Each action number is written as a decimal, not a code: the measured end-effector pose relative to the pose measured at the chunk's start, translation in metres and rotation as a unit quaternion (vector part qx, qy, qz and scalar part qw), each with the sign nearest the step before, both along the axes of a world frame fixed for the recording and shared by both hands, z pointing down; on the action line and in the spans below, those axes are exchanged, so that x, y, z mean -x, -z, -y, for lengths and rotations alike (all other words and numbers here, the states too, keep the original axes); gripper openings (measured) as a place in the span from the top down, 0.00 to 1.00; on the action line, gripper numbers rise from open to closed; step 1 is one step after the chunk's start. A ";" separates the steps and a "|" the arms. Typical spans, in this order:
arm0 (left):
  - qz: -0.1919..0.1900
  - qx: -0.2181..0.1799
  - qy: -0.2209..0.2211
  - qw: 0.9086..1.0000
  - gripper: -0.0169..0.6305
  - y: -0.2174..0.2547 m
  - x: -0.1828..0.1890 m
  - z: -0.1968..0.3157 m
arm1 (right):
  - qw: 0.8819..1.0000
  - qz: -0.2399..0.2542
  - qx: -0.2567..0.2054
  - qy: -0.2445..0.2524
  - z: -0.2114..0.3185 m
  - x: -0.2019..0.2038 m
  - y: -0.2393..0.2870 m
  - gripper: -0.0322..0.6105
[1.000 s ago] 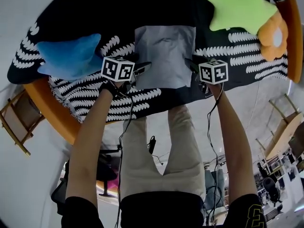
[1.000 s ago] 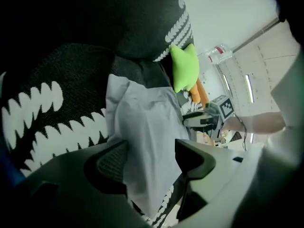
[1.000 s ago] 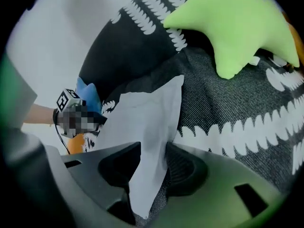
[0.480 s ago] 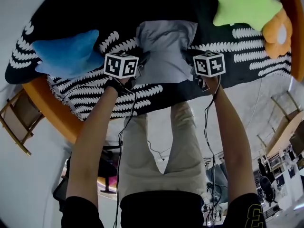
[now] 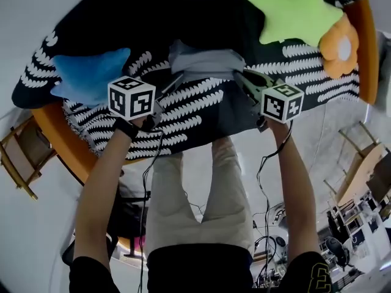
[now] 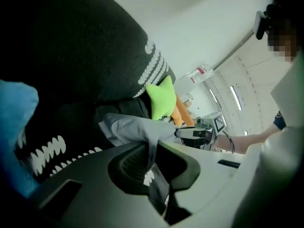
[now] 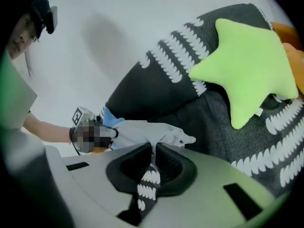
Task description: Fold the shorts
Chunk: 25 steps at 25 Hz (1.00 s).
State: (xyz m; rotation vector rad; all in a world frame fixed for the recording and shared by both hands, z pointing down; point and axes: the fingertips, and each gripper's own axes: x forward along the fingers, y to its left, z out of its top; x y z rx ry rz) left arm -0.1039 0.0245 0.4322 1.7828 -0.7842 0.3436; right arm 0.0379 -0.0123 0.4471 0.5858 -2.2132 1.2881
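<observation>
Left gripper point(image 5: 178, 78) and right gripper point(image 5: 243, 77) both clenched on the grey shorts point(image 5: 204, 61).
Jaws have just been closing, a pinch of fabric between each pair; shorts bunched mid-table on the patterned cloth point(image 5: 183, 118), between blue cushion point(image 5: 85, 75) and green star cushion point(image 5: 296, 11); waistband and legs indistinguishable; table's far edge cropped; yellow sleeve print point(image 5: 314, 278) cut off, unreadable.

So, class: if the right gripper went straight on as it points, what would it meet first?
Probably the bunched grey shorts whose edge the right gripper pinches; the black patterned cover lies beyond.
</observation>
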 end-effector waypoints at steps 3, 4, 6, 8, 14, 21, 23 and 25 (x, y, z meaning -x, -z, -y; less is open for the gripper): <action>0.029 -0.037 -0.001 0.999 0.90 0.016 0.000 -0.006 | 0.999 0.020 -0.011 -0.030 -0.004 0.000 0.014 0.88; 0.037 -0.040 0.001 0.998 0.90 0.006 -0.002 -0.016 | 0.999 0.014 -0.014 -0.030 -0.014 -0.003 0.004 0.88; 0.044 -0.022 0.011 0.999 0.90 -0.031 -0.007 -0.044 | 1.000 -0.012 -0.004 -0.022 -0.043 -0.010 -0.034 0.88; 0.048 0.010 0.027 0.998 0.90 -0.071 -0.004 -0.070 | 0.999 -0.039 0.019 -0.012 -0.068 -0.012 -0.073 0.88; 0.066 0.041 0.058 0.995 0.88 -0.112 0.001 -0.119 | 0.994 -0.098 0.040 0.017 -0.116 -0.017 -0.115 0.87; 0.071 0.081 0.043 0.993 0.54 -0.101 0.023 -0.144 | 0.988 -0.131 0.064 0.041 -0.122 -0.018 -0.110 0.61; 0.090 0.083 0.028 0.992 0.52 -0.098 0.034 -0.163 | 0.984 -0.139 0.092 0.068 -0.133 -0.026 -0.110 0.57; 0.125 0.051 0.025 0.991 0.51 -0.086 0.051 -0.170 | 0.985 -0.129 0.105 0.048 -0.139 -0.038 -0.100 0.57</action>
